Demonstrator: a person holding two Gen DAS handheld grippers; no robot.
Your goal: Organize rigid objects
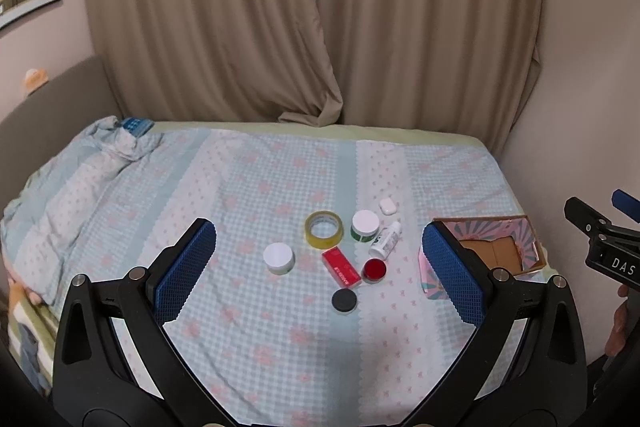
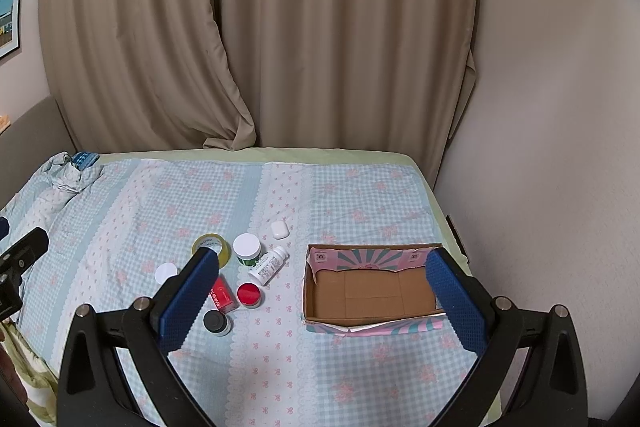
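Small objects lie grouped on the checked bedspread: a yellow tape roll [image 1: 324, 229], a green jar with a white lid [image 1: 365, 225], a white-lidded jar [image 1: 278, 257], a red box [image 1: 341, 267], a red-lidded jar [image 1: 374, 270], a black-lidded jar [image 1: 344, 300], a white bottle on its side [image 1: 385, 239] and a white earbud case [image 1: 387, 206]. An open, empty cardboard box [image 2: 370, 293] lies to their right. My left gripper [image 1: 320, 271] is open above the group. My right gripper [image 2: 320, 293] is open, between the objects and the box.
The bed's far edge meets beige curtains [image 2: 280, 27]. A wall [image 2: 560, 147] runs close along the right side of the bed. A bunched quilt [image 1: 80, 167] and a blue item [image 1: 136, 126] lie at the far left corner.
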